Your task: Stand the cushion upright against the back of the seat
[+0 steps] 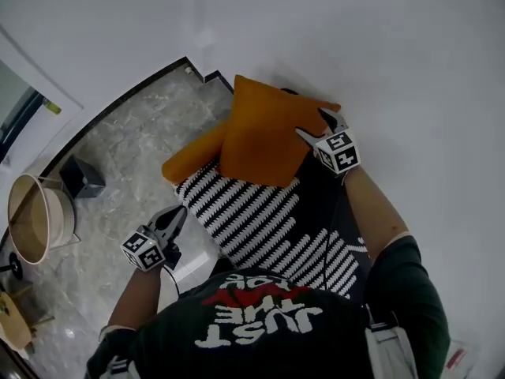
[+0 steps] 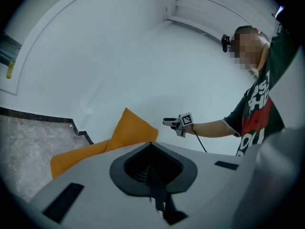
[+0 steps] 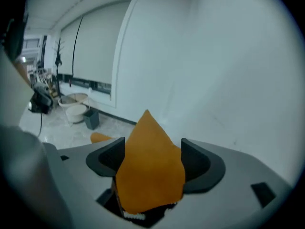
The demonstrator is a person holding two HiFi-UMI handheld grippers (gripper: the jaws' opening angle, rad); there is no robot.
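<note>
An orange cushion (image 1: 260, 133) stands upright on the black-and-white striped seat (image 1: 252, 215), leaning on the white wall behind it. My right gripper (image 1: 316, 127) is at the cushion's upper right corner. In the right gripper view that corner (image 3: 150, 171) sits between the spread jaws of the right gripper (image 3: 152, 149), whose pads do not clamp it. My left gripper (image 1: 178, 215) hangs off the seat's left side, shut and empty, away from the cushion. The left gripper view shows the left gripper's (image 2: 152, 147) tips meeting, with the cushion (image 2: 133, 128) and the right gripper (image 2: 170, 122) beyond.
A second orange cushion (image 1: 193, 158) lies flat at the seat's far left end. On the marble floor (image 1: 134, 144) to the left stand a dark bin (image 1: 81, 177) and a round beige tub (image 1: 35, 218). The white wall (image 1: 394, 69) runs right behind the seat.
</note>
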